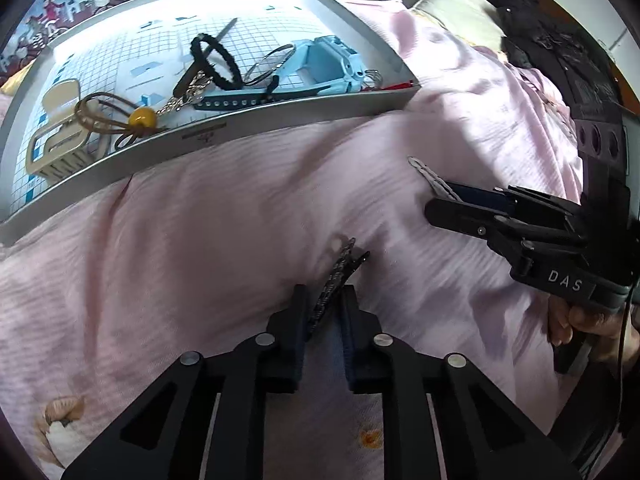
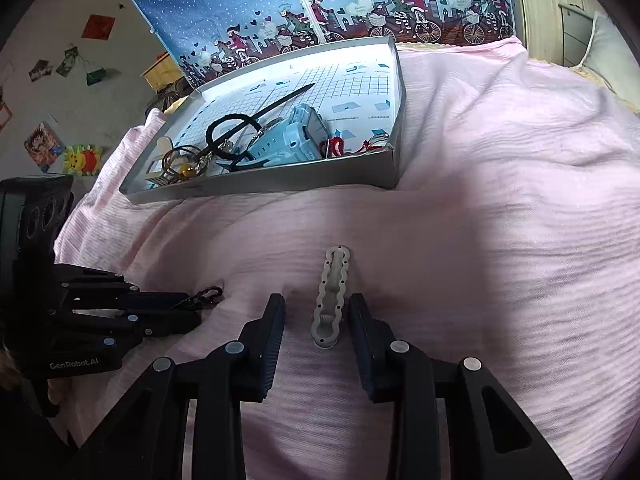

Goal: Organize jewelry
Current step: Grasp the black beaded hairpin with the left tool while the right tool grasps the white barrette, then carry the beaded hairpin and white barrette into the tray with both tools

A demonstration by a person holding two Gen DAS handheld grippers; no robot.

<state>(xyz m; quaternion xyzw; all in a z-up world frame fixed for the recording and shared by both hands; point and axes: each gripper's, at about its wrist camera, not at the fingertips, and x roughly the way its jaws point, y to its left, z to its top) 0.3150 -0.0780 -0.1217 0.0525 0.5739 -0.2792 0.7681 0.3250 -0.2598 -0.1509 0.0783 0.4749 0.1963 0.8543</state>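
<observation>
Left gripper (image 1: 323, 295) is pinched down on a dark hair clip (image 1: 335, 276), its tip poking out past the fingers over the pink bedsheet (image 1: 224, 216). Right gripper (image 2: 317, 314) is spread open around a white wavy clip (image 2: 332, 292), not touching it. Both clips sit just in front of the tray (image 2: 280, 184), which already holds hair ties and a blue watch (image 2: 292, 136).

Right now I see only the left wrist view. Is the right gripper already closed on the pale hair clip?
Observer: No. The right gripper is open; the pale hair clip lies flat on the pink bedspread between its fingers, touching neither.
Operator: And the red thing in the tray's corner?
Observer: It looks like a red beaded string, lying beside the light blue watch inside the tray.
</observation>
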